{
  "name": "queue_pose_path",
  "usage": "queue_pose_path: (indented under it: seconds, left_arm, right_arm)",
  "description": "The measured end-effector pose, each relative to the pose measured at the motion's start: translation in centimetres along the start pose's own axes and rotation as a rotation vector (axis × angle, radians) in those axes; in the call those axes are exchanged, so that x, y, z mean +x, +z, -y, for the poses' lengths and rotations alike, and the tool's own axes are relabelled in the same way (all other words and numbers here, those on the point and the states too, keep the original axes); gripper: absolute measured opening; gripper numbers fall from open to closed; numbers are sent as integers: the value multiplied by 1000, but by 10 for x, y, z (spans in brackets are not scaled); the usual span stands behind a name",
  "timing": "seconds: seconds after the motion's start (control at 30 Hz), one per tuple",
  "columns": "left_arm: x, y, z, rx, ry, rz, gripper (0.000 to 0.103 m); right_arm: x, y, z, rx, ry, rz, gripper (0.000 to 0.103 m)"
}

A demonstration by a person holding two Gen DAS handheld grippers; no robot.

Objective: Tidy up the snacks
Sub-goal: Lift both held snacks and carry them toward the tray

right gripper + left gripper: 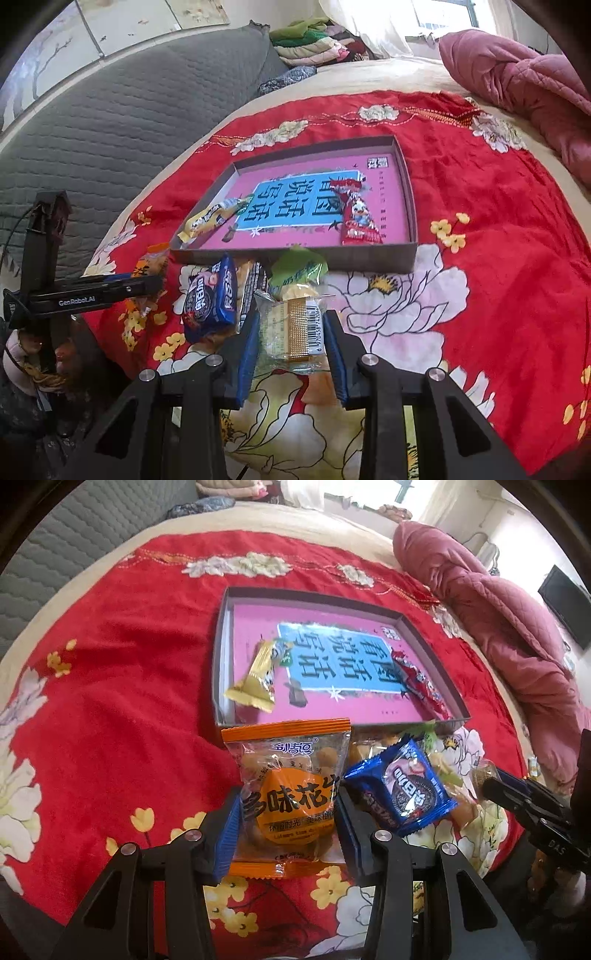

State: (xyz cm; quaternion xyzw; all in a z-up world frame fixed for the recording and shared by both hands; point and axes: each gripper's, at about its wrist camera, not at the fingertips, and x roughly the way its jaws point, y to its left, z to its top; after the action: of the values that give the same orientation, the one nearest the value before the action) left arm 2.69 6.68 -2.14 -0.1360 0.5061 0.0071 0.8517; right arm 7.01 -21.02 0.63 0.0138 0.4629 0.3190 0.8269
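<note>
My left gripper [286,812] is shut on an orange peanut snack packet [290,797], held above the red flowered blanket. My right gripper [291,339] is shut on a clear packet with a yellow cake and a barcode [295,328]. Ahead lies a shallow grey box [428,635] [295,254] with a pink book inside. On the book rest a yellow wrapped bar [258,679] [210,221] and a red snack packet [417,683] [356,221]. A blue Oreo packet [402,786] [210,299] lies in front of the box among other loose snacks, including a green packet [299,273].
The red flowered blanket [110,720] [498,240] covers a bed. A pink quilt [498,609] [524,81] is bunched at the far right. A grey quilted headboard [110,122] stands on the left, with folded clothes [314,40] behind.
</note>
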Motion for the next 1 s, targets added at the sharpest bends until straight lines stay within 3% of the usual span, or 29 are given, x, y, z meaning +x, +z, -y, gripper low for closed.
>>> queue_pose_path:
  seconds: [0.6, 1.0]
  left_arm:
    - [-6, 22, 20, 18, 17, 50, 50]
    - [-2, 39, 34, 27, 14, 77, 50]
  right_arm:
    - [-2, 17, -1, -51, -64, 94, 35]
    - [1, 31, 9, -17, -73, 129, 34]
